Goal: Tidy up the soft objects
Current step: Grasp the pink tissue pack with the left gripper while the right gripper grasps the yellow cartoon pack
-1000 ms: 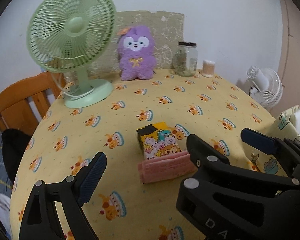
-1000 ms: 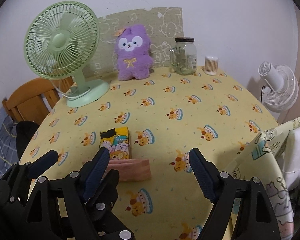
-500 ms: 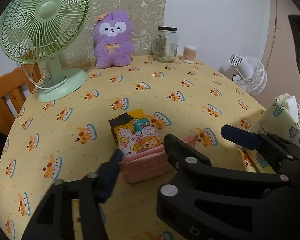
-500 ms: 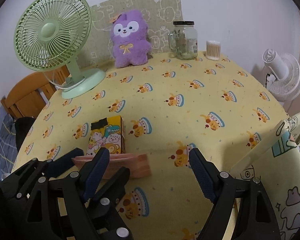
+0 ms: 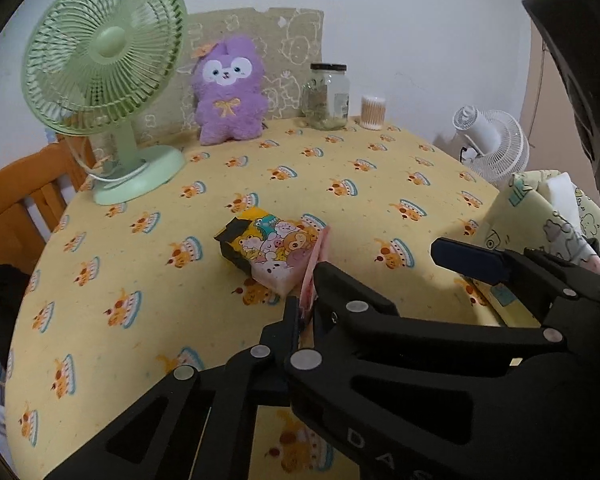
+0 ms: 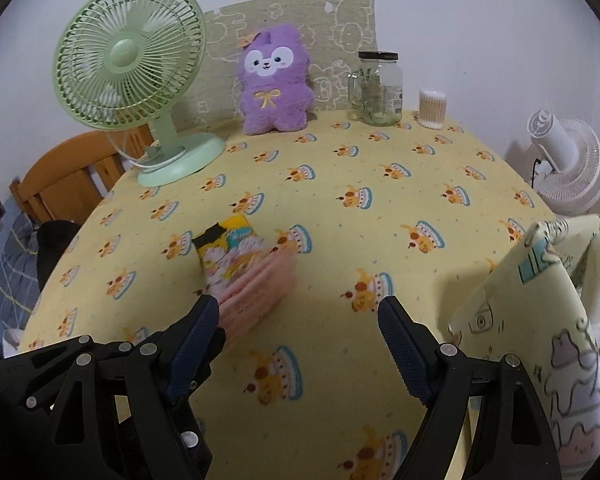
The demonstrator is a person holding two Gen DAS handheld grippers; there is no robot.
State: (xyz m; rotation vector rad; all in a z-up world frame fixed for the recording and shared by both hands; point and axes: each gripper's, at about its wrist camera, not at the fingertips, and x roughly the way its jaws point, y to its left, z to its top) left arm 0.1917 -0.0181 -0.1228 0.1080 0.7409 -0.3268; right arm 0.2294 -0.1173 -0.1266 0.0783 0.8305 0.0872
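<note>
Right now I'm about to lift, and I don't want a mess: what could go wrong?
The left gripper pinches only the edge of the pink cloth, so it may slip out or unfold when lifted. The pink cloth leans against the cartoon-print pad and could drag it along. The open right gripper sits close to the left one; they might bump.

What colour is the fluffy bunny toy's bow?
Yellow, on the purple bunny plush; clearest in the right wrist view.
</note>
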